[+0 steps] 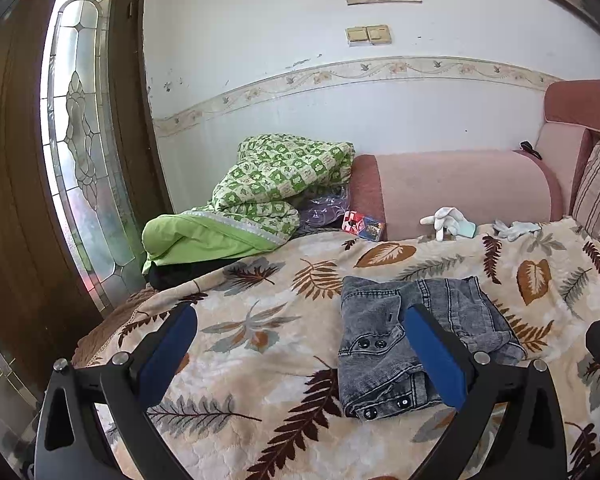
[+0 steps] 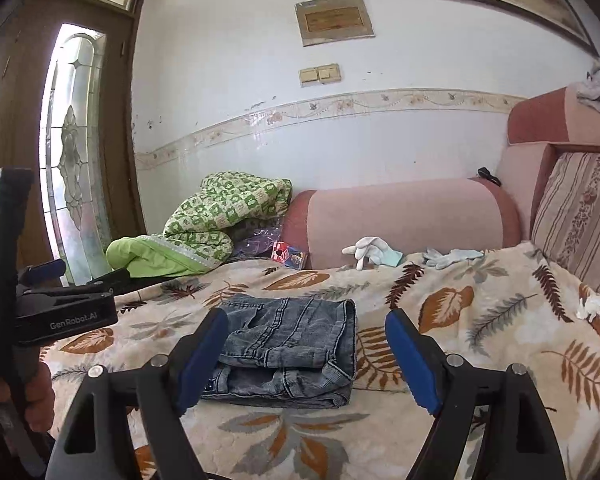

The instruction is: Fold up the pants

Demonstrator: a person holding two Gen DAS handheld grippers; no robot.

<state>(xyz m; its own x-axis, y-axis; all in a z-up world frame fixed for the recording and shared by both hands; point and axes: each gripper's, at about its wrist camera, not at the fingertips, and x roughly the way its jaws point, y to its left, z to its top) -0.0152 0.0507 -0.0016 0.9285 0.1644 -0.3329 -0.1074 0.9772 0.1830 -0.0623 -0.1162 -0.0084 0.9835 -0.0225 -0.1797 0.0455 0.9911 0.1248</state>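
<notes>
A pair of grey denim pants (image 1: pixel 374 320) (image 2: pixel 292 332) lies folded into a compact bundle on the leaf-patterned blanket (image 1: pixel 260 320) (image 2: pixel 480 320). My left gripper (image 1: pixel 300 312) hovers over the blanket with its blue pads wide apart and nothing between them; its right finger (image 1: pixel 436 356) overlaps the pants in the picture. My right gripper (image 2: pixel 307 316) is open too, and the folded pants lie just beyond and between its fingers, untouched. In the right wrist view the left gripper (image 2: pixel 80 272) shows at the left edge, held by a person's hand (image 2: pixel 36 392).
A green checked quilt (image 1: pixel 268 184) is heaped at the back left by a wooden door with a glass pane (image 1: pixel 80 140). A pink bolster (image 1: pixel 460 188), white gloves (image 1: pixel 446 216), a small colourful box (image 1: pixel 362 226) and a striped cushion (image 2: pixel 580 208) line the back and right.
</notes>
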